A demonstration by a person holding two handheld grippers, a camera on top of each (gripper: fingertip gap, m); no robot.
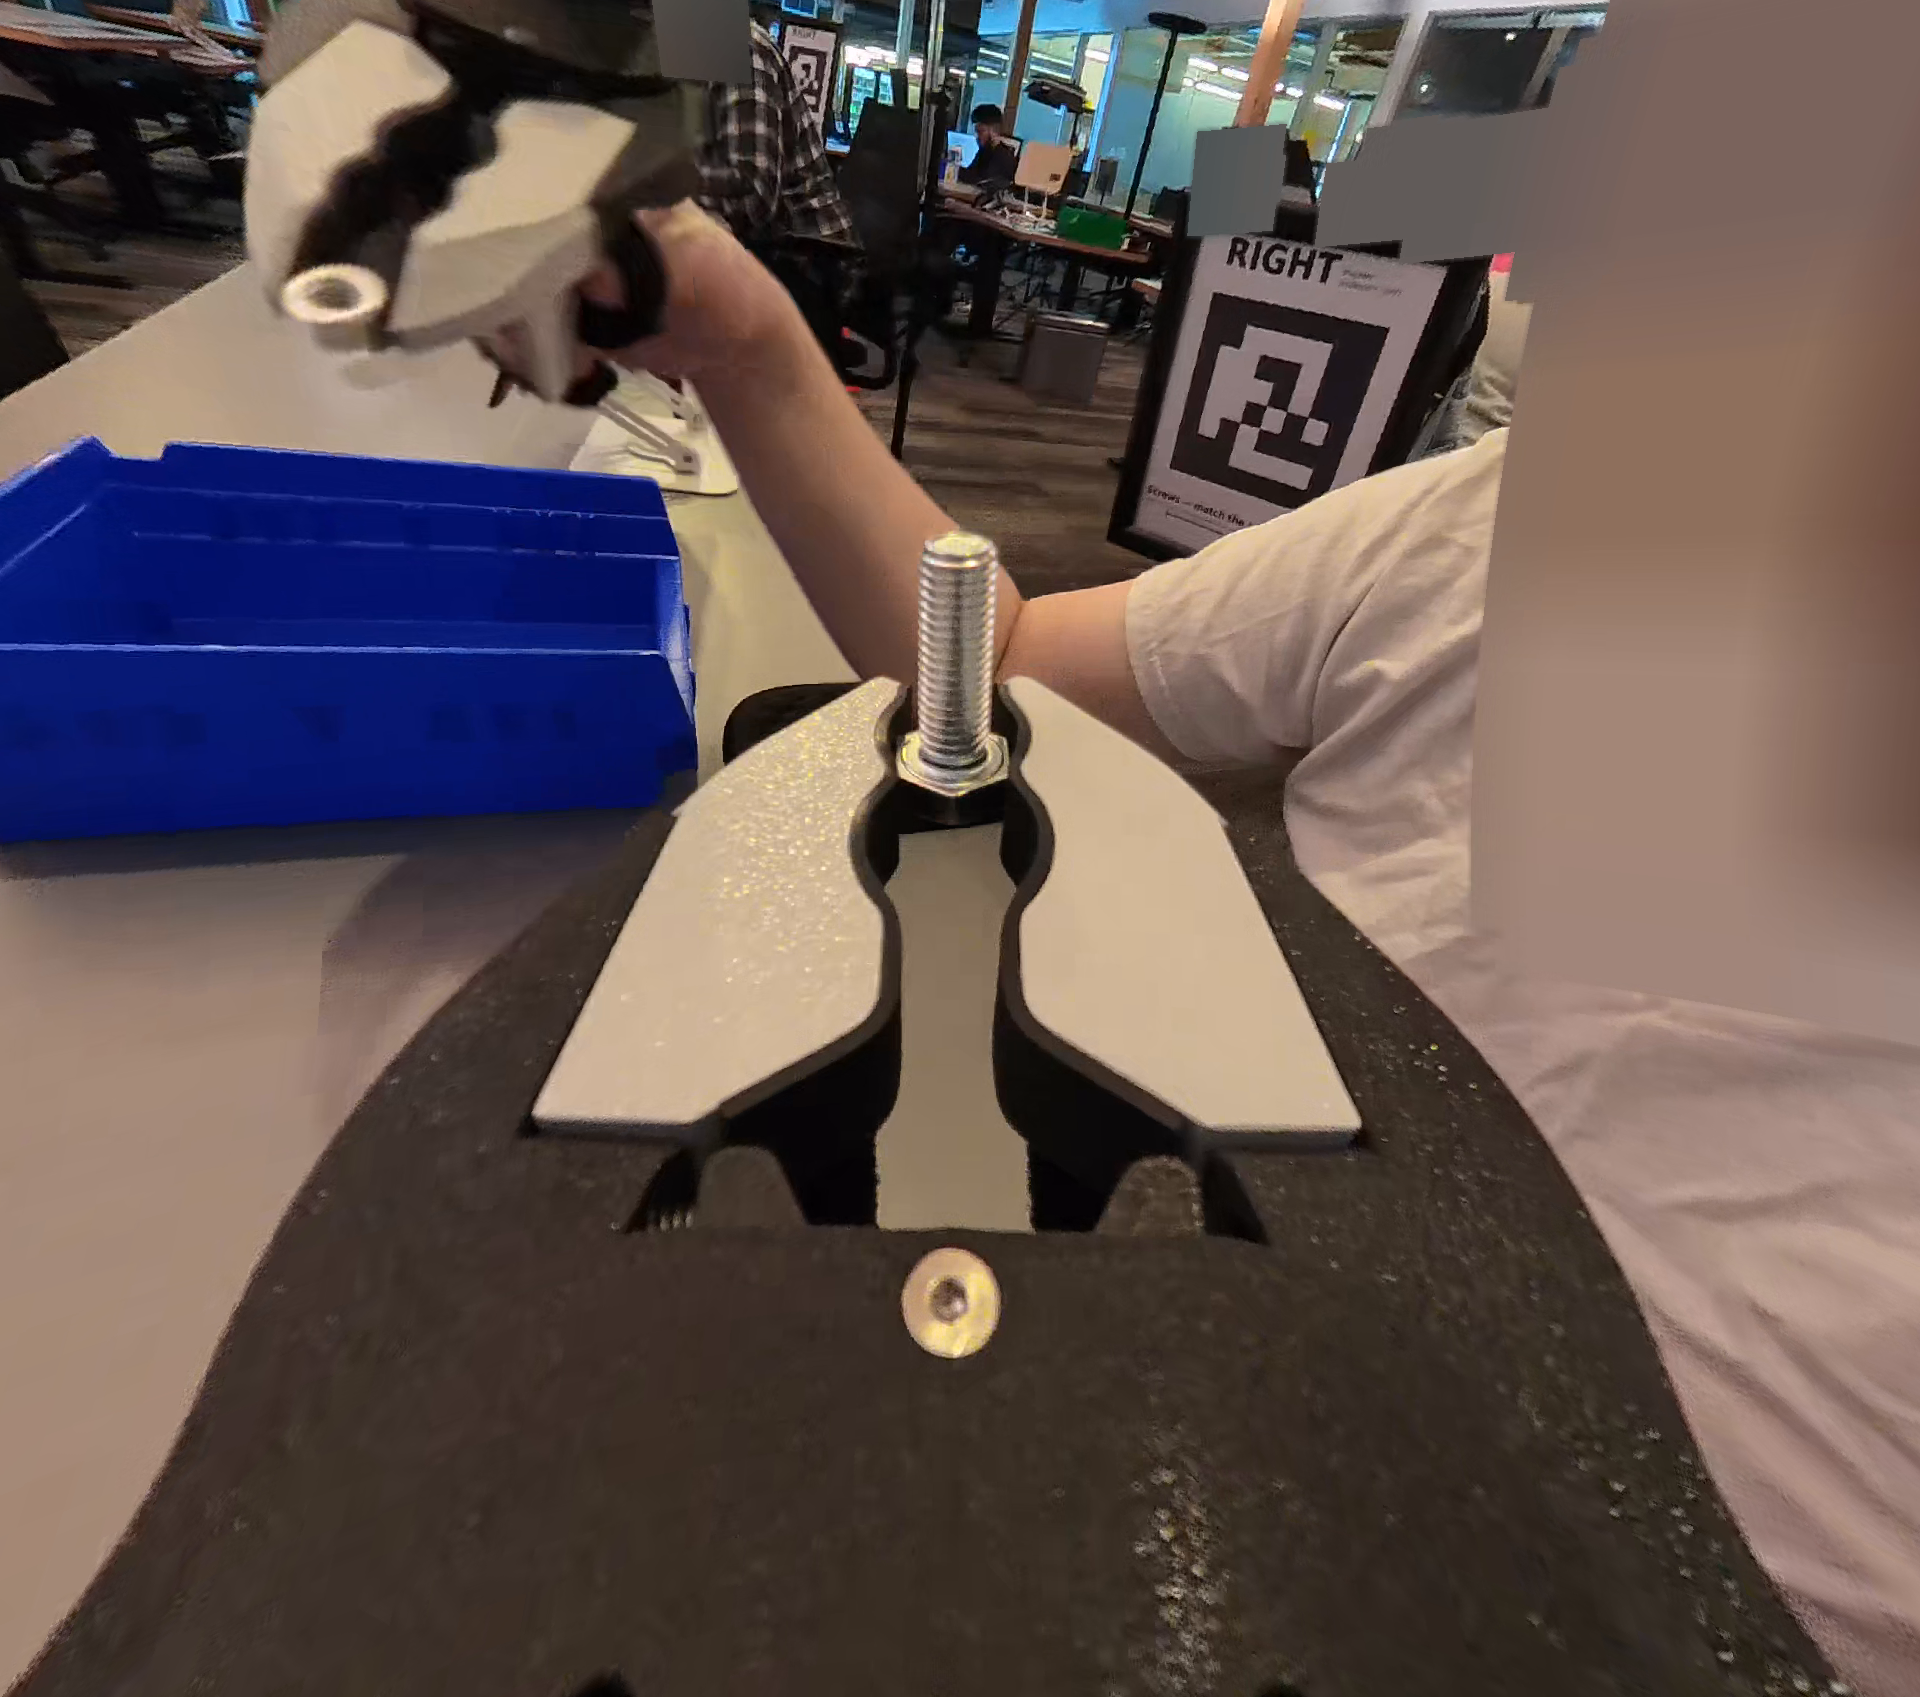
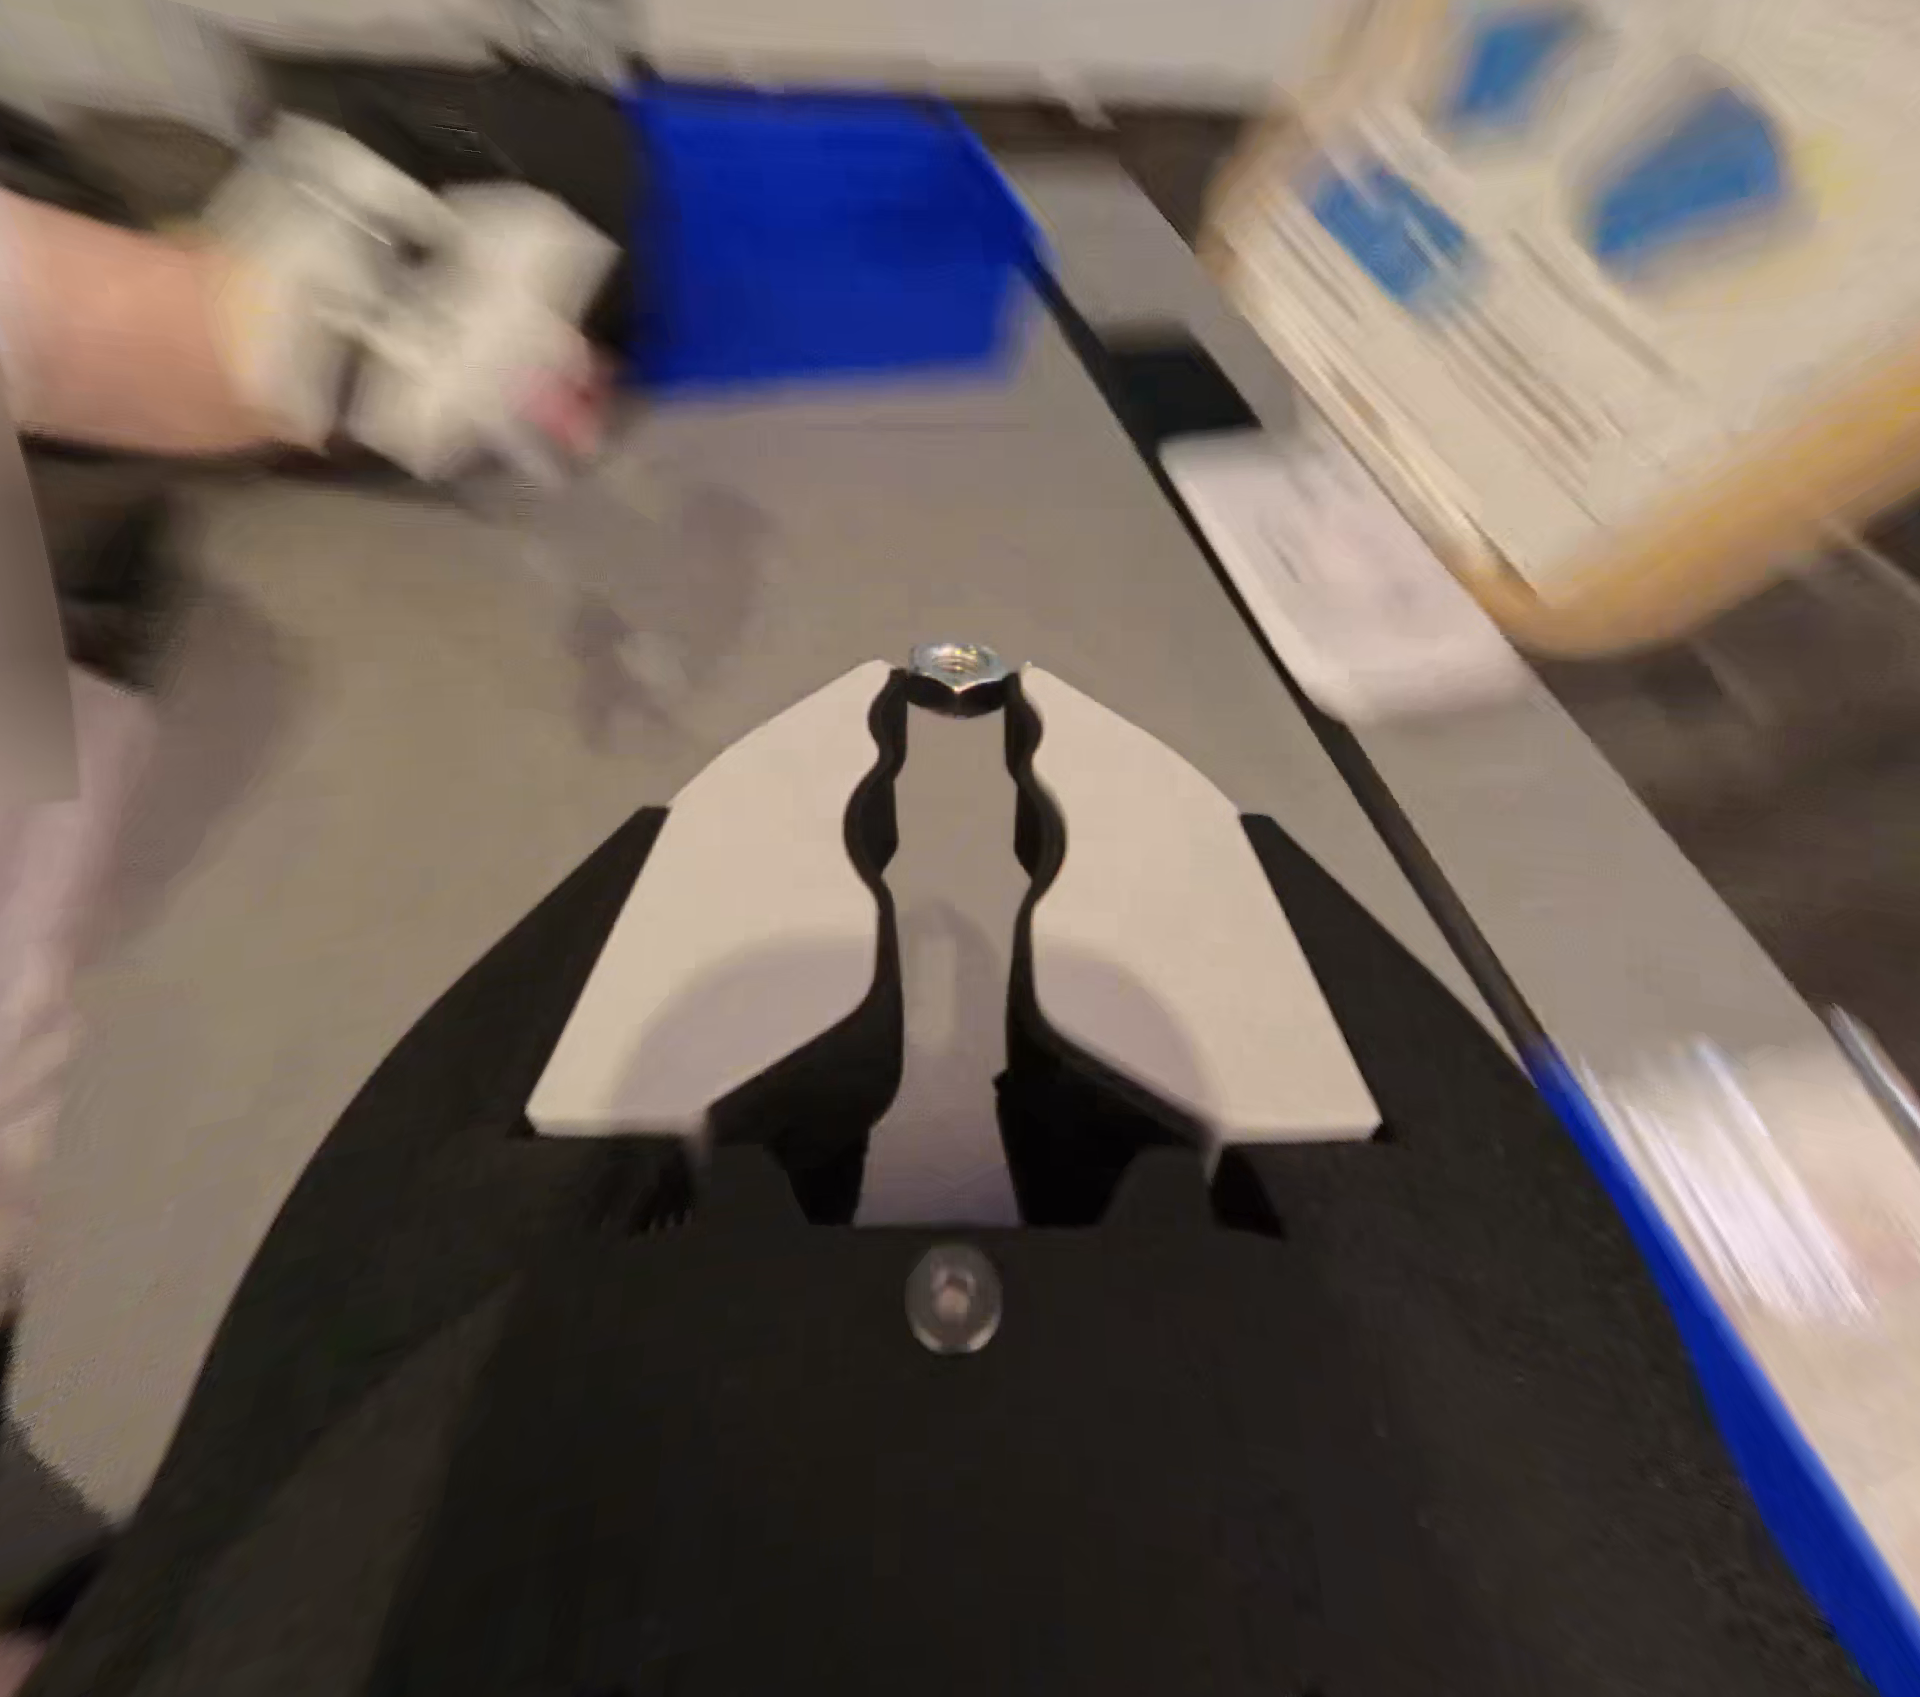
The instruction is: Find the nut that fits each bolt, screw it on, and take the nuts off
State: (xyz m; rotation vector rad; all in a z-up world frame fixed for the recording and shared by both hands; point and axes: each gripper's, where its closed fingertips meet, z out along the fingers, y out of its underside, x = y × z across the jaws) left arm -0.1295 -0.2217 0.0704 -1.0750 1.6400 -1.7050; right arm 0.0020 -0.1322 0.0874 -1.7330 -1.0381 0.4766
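Observation:
My left gripper [image 1: 951, 738] is shut on a silver bolt [image 1: 954, 650] by its head, with the threaded shaft pointing straight up. The shaft is bare. My right gripper [image 2: 954, 683] is shut on a small silver hex nut [image 2: 952, 679] at its fingertips. In the left wrist view the right gripper [image 1: 338, 302] hangs up and to the left of the bolt, well apart from it, with the nut [image 1: 328, 293] showing at its tips. In the blurred right wrist view the left gripper [image 2: 416, 297] shows at the left, in a gloved hand.
A blue plastic bin [image 1: 332, 639] stands on the grey table [image 1: 156, 1024] left of the bolt; it also shows in the right wrist view [image 2: 821, 245]. A sign with a black-and-white marker [image 1: 1283, 390] stands beyond the table. The person's arm [image 1: 831, 442] crosses behind the bolt. The grippers' ends are close to 15 cm from one another.

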